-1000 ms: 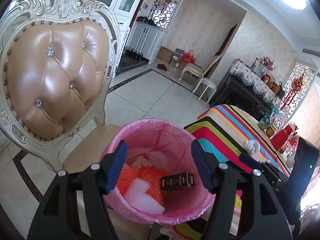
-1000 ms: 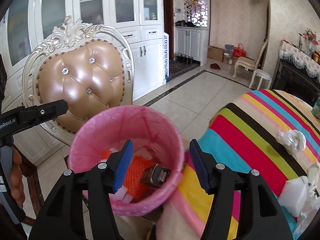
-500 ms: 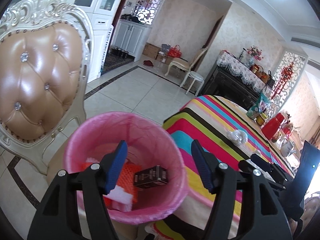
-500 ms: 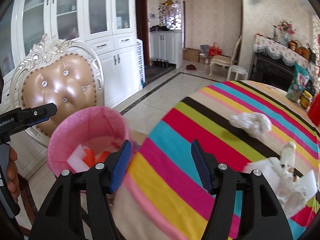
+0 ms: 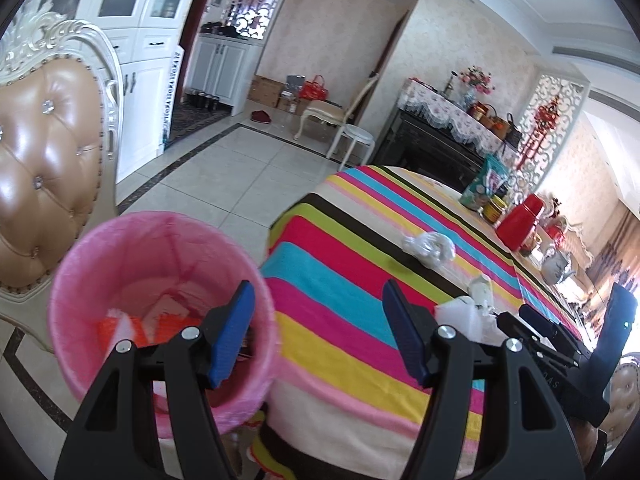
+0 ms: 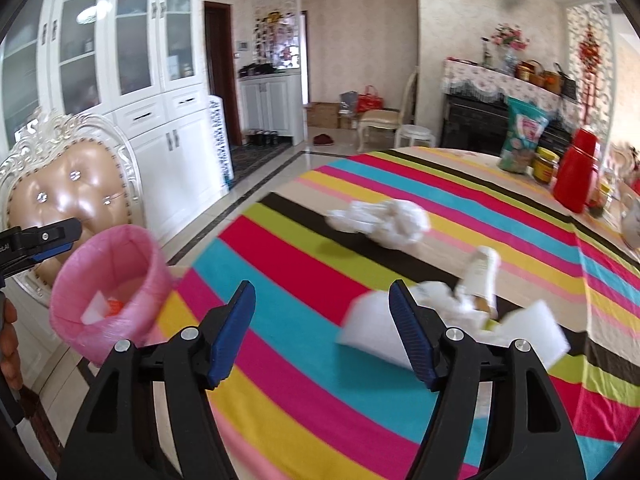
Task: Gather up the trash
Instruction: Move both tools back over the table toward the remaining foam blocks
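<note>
A pink-lined trash bin (image 5: 120, 252) stands beside the striped table (image 5: 340, 260), with orange netting and white foam inside; it also shows in the right wrist view (image 6: 120, 264). My left gripper (image 5: 316, 332) is open and empty, over the bin's right rim and the table edge. My right gripper (image 6: 322, 332) is open and empty above the table. A crumpled white plastic bag (image 6: 384, 220) lies mid-table. A pile of white foam pieces and tissue (image 6: 452, 320) with a small white bottle (image 6: 480, 276) lies just past my right finger.
A padded tan chair (image 5: 44, 168) stands behind the bin. A snack bag (image 6: 524, 136), a jar (image 6: 546, 164) and a red thermos (image 6: 578, 176) stand at the table's far right. White cabinets (image 6: 160, 120) line the left wall.
Both grippers have swung right, away from the bin toward the table. The trash on the table now fills the right wrist view. Both stay open and empty.
</note>
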